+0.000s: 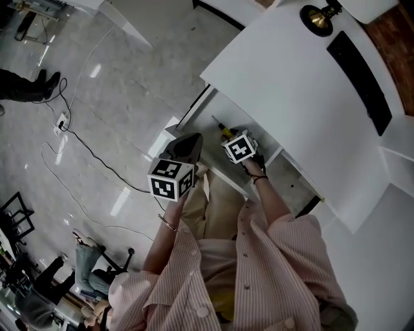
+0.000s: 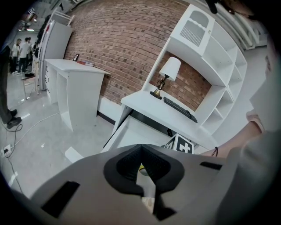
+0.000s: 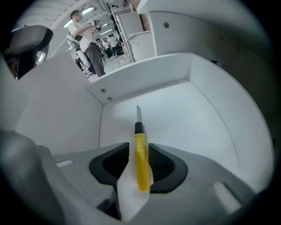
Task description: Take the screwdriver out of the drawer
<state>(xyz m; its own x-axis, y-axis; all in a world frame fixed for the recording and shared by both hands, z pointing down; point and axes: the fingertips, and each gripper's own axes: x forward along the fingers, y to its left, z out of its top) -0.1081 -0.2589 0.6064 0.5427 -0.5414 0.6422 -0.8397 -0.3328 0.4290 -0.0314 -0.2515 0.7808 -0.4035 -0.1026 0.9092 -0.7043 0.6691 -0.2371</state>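
Note:
The screwdriver (image 3: 140,158) has a yellow handle and a thin metal shaft that points at the drawer's back wall. My right gripper (image 3: 139,165) is shut on the handle, over the white floor of the open drawer (image 3: 189,118). In the head view the right gripper (image 1: 229,136) is inside the drawer (image 1: 194,106), and the screwdriver (image 1: 223,130) sticks out ahead of it. My left gripper (image 1: 193,139) hangs at the drawer's front left edge, shut and holding nothing. In the left gripper view, its jaws (image 2: 141,148) meet at the tips in front of the drawer (image 2: 131,132).
The drawer sits under a white desk (image 1: 291,84) carrying a lamp (image 1: 318,16) and a black keyboard (image 1: 359,81). A cable (image 1: 84,145) trails over the glossy floor to the left. White shelves (image 2: 219,66) stand against a brick wall. People stand far off.

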